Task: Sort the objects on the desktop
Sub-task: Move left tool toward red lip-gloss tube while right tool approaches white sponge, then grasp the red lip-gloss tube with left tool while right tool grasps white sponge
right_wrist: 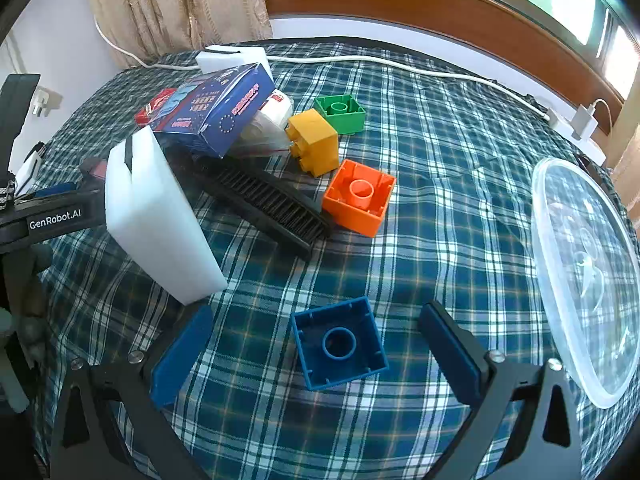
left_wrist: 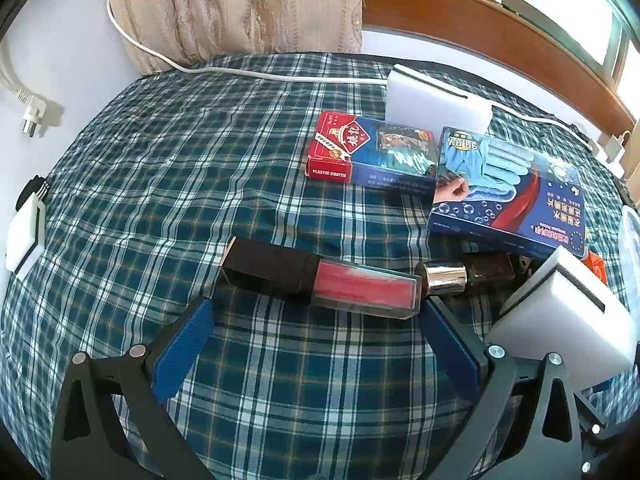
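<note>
While both grippers' fingers [left_wrist: 188,344] gape wide, neither holds anything

"PLASTIC COATED" on the red card box [left_wrist: 330,148]; "GenRobot.AI" on the left gripper [right_wrist: 56,219]; "99.9%" on the blue glove box [left_wrist: 508,192].

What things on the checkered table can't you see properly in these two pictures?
- Left wrist view: the dark bottle with the silver cap is partly hidden by the white foam block and the blue glove box.
- Right wrist view: the red card box is mostly behind the glove box.
- Right wrist view: the clear plastic tub is cut off by the picture's right edge.
</note>
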Demonstrator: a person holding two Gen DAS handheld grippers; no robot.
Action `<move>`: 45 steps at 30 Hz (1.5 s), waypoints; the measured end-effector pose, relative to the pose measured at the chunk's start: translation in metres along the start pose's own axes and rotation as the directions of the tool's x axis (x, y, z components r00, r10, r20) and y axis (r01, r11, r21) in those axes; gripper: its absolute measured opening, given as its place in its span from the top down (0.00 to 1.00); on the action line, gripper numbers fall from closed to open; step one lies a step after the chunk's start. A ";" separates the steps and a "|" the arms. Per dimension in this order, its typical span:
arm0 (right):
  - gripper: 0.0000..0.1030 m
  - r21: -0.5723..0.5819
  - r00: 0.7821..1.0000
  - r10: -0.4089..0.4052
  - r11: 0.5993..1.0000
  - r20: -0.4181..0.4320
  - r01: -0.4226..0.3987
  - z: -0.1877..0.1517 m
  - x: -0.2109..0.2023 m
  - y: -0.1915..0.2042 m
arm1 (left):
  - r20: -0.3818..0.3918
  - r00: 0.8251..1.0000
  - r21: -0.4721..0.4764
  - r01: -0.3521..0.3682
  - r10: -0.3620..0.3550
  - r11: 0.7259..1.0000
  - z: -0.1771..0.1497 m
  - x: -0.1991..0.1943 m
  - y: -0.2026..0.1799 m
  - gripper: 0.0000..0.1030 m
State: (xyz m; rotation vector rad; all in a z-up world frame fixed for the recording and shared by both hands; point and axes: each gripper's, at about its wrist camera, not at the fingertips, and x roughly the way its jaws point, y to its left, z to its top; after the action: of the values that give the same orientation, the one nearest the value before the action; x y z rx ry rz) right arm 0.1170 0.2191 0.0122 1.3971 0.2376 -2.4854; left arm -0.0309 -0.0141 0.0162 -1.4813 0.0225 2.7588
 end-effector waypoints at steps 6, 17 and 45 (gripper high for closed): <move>0.00 -0.003 1.000 0.007 1.000 0.002 -0.007 -0.002 -0.007 -0.001 | 0.009 1.000 0.003 0.001 -0.001 1.000 0.004 0.005 0.000 0.00; 0.00 0.006 0.997 0.070 0.997 0.018 -0.071 -0.003 -0.011 -0.003 | 0.059 0.998 0.045 0.027 -0.029 0.999 0.008 -0.002 -0.011 0.29; 0.42 -0.066 0.948 0.307 0.951 0.086 -0.302 0.019 -0.032 0.027 | 0.117 0.981 -0.025 0.155 -0.151 0.988 -0.017 -0.055 0.028 0.78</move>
State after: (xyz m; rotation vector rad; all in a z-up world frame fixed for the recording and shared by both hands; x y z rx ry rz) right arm 0.1262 0.1937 0.0496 1.1897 0.0592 -2.2649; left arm 0.0136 -0.0422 0.0528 -1.2692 -0.1346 2.7272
